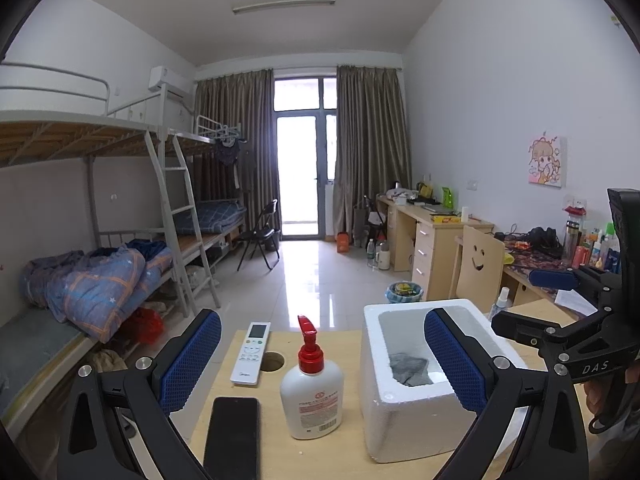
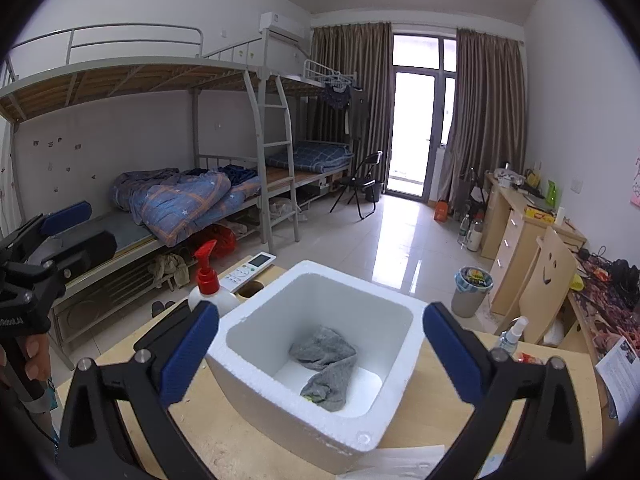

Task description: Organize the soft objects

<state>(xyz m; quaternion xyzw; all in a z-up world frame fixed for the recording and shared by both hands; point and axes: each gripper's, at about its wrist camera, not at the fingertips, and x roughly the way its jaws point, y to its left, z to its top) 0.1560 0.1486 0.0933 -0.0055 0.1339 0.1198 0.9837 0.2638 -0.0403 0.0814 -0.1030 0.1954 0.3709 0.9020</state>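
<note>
A white foam box stands on the wooden table. A crumpled grey sock lies on its bottom. The box also shows in the left wrist view with the grey sock inside. My right gripper is open and empty, held above the box with its blue pads on either side. My left gripper is open and empty above the table, over the bottle. The right gripper also shows at the right of the left wrist view.
On the table stand a white pump bottle with a red cap, a white remote, a black phone and a round cable hole. A small spray bottle and papers lie to the right. Bunk beds stand left, desks right.
</note>
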